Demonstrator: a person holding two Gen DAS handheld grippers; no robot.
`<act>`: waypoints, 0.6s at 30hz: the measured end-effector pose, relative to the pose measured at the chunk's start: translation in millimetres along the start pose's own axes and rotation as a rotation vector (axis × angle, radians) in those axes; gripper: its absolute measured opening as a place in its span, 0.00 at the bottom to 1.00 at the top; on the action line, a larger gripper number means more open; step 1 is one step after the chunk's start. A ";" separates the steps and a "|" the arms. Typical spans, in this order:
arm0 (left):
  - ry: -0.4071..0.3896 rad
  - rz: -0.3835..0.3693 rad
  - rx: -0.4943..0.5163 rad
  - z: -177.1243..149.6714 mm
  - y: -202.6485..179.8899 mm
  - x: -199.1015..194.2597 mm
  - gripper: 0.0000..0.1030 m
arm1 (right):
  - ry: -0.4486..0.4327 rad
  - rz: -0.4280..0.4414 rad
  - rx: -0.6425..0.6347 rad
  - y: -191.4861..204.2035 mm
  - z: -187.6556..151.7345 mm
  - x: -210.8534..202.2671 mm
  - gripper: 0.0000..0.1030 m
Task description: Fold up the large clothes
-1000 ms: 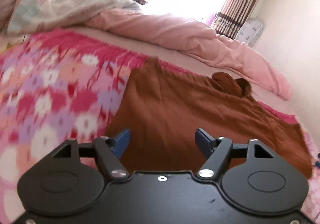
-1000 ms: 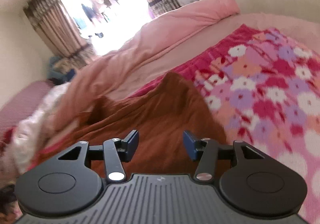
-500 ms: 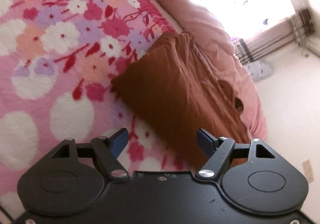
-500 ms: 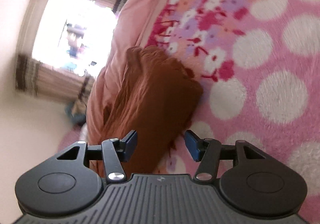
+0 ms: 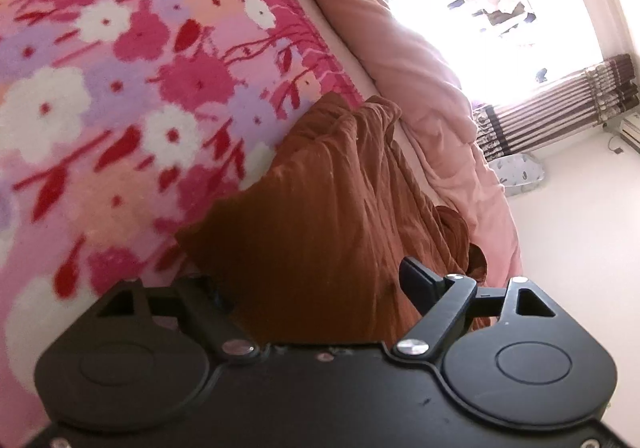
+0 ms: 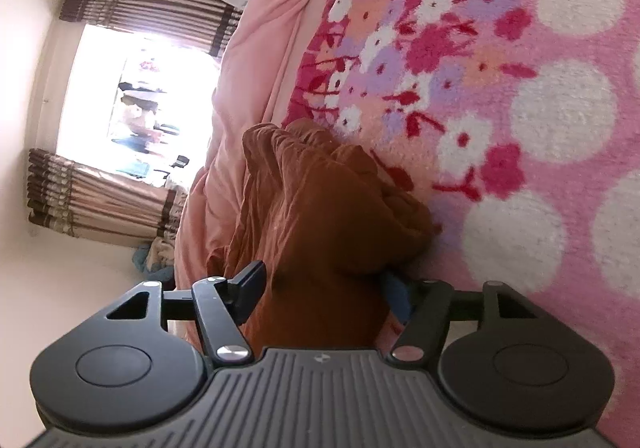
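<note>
A rust-brown garment [image 5: 340,200] lies partly folded on the pink flowered blanket [image 5: 100,96]. My left gripper [image 5: 312,284] is rolled on its side at the garment's near corner, jaws opening. The cloth edge sits between them and covers the left fingertip [image 5: 212,290], and the pads do not press on it. In the right wrist view the same garment [image 6: 316,208] fills the gap of my right gripper [image 6: 324,292]. Its jaws are also opening, rolled the other way, with the right fingertip [image 6: 396,298] half under the cloth.
A rolled pink quilt [image 5: 420,80] lies along the far side of the bed, just behind the garment. Beyond it are a bright window with striped curtains [image 6: 120,184] and a pale wall. The flowered blanket [image 6: 540,108] spreads wide on the garment's other side.
Both grippers have rolled onto their sides and dropped down to the garment's near edge. Their jaws have widened, and the cloth now lies between the fingers of each.
</note>
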State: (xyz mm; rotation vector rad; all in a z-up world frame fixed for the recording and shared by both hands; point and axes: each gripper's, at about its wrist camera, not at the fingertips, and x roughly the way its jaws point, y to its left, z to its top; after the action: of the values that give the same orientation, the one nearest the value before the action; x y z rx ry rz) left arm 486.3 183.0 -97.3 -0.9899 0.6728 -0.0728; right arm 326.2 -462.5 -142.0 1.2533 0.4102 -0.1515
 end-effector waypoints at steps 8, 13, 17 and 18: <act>0.005 -0.014 0.027 -4.4 3.4 -5.1 0.78 | -0.045 -0.091 0.049 -0.4 -15.7 -16.0 0.72; 0.012 0.005 0.048 -6.9 -2.5 -5.6 0.78 | -0.063 -0.066 0.122 -12.5 -17.2 -26.4 0.67; 0.009 0.009 0.070 -8.7 -3.9 -3.8 0.78 | -0.084 -0.087 0.109 -5.1 -17.0 -15.0 0.70; 0.011 0.008 0.067 -8.1 -3.4 -3.5 0.78 | -0.101 -0.091 0.095 -4.3 -13.8 -13.9 0.70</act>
State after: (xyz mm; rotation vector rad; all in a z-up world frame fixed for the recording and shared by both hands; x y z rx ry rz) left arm 479.9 176.2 -95.8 -0.9227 0.6800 -0.0936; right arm 309.0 -452.3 -143.9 1.3146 0.3762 -0.3131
